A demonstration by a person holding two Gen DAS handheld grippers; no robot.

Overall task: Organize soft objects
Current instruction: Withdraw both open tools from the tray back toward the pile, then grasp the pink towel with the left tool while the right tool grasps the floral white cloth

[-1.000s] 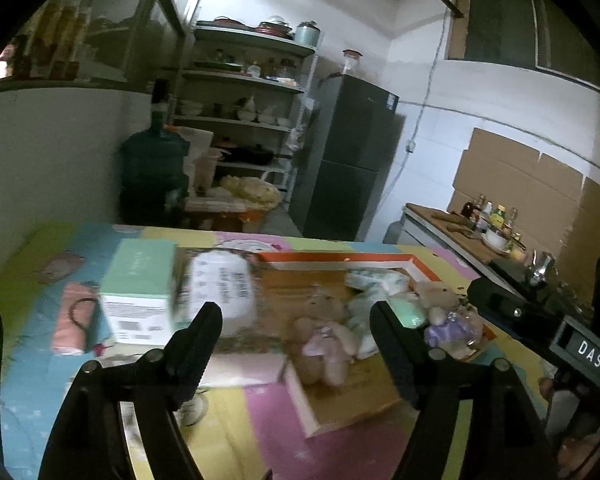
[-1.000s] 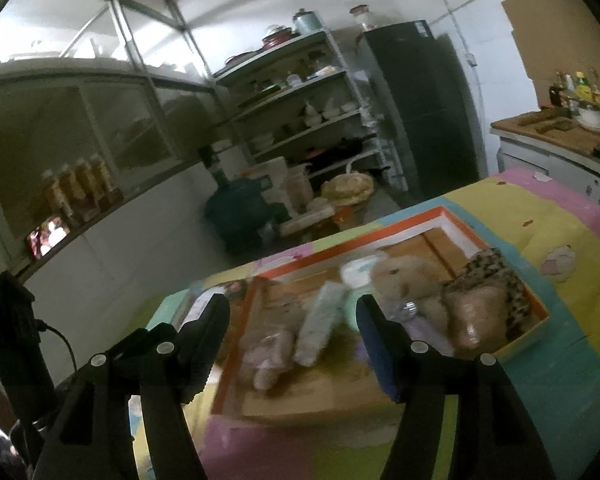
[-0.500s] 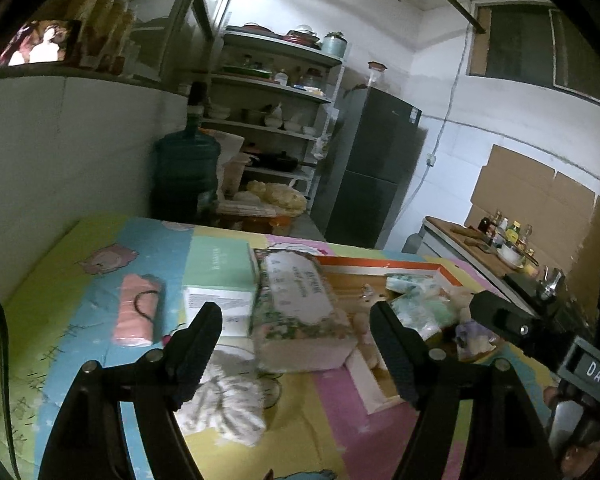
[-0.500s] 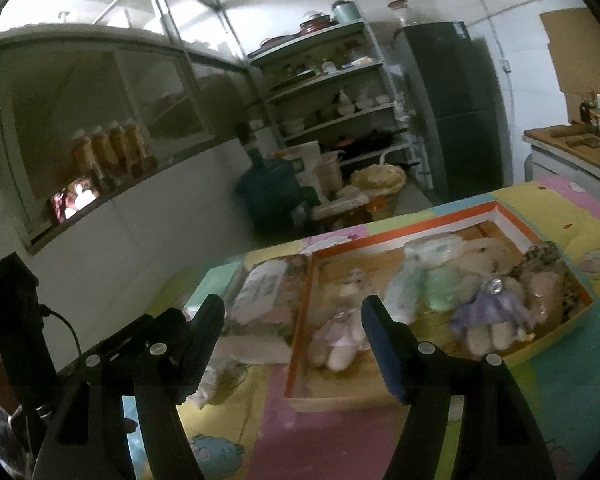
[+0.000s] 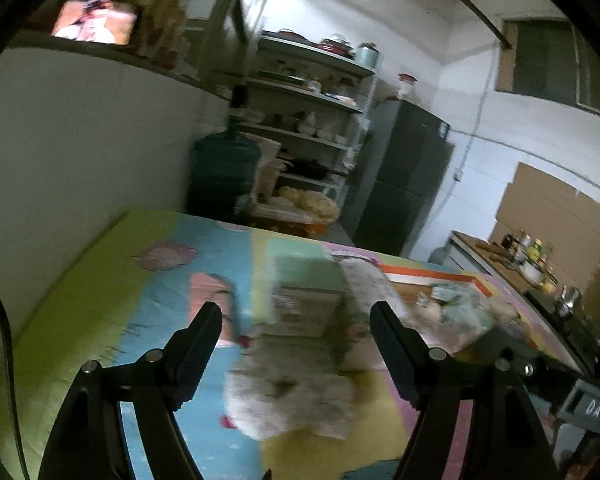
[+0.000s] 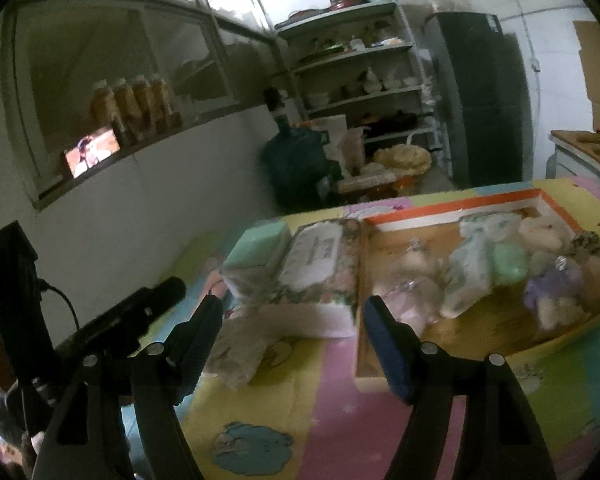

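On the left of the patchwork mat (image 5: pixel 80 300), a pink cloth roll (image 5: pixel 208 292) is lying well apart from the tray. The left gripper (image 5: pixel 296 320) is hovering with its jaws spread wide and holding nothing, pointing down over a crumpled whitish cloth (image 5: pixel 288 392) that is sitting just in front of a green box (image 5: pixel 300 276) and a floral wet-wipe pack (image 6: pixel 320 264). In the right view the right gripper (image 6: pixel 290 316) is also standing wide apart and empty, facing the same cloth (image 6: pixel 240 348) and the pack. Further right, the orange-rimmed tray (image 6: pixel 460 202) is already holding plush toys (image 6: pixel 548 264) and soft packets.

The step in hand looks like the approach to the loose cloth, the nearest soft thing not yet in the tray. The next move is probably calling for lowering the left gripper around the cloth, bunching enough fabric between the fingers, then carrying it rightward to the tray.
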